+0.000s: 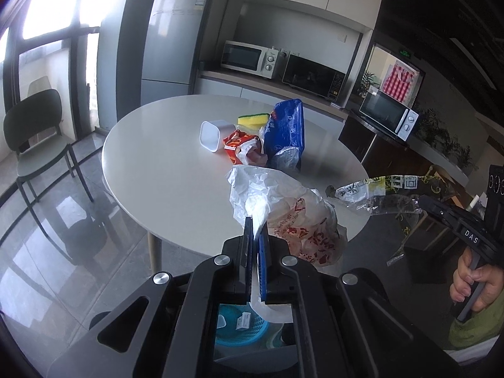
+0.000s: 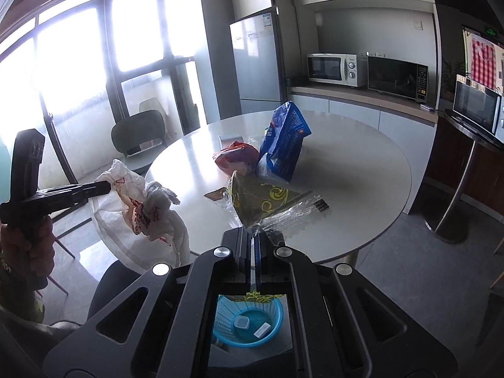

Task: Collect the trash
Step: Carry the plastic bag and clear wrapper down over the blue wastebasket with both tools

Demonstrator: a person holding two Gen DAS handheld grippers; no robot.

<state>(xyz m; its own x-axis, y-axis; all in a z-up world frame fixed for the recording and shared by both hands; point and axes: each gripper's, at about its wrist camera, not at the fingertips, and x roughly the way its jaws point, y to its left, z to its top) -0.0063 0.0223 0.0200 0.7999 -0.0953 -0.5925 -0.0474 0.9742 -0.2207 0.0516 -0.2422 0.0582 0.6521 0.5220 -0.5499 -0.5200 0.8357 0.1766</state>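
My left gripper [image 1: 255, 223] is shut on a crumpled white plastic bag with red print [image 1: 283, 211], held in the air off the near edge of the round white table [image 1: 157, 157]; the bag also shows in the right wrist view [image 2: 141, 201]. My right gripper [image 2: 253, 236] is shut on a clear wrapper with yellow print [image 2: 261, 201], also seen from the left [image 1: 375, 192]. On the table stand a blue bag [image 1: 286, 129], an orange wrapper [image 1: 237, 143], a white cup [image 1: 214, 135] and a yellow sponge [image 1: 253, 119]. A blue basket [image 2: 249, 321] sits on the floor below both grippers.
A green chair [image 1: 34, 132] stands left of the table by the windows. A fridge [image 1: 176, 41], counter and microwaves [image 1: 249, 58] line the back wall. The basket holds a few small white items [image 2: 242, 323].
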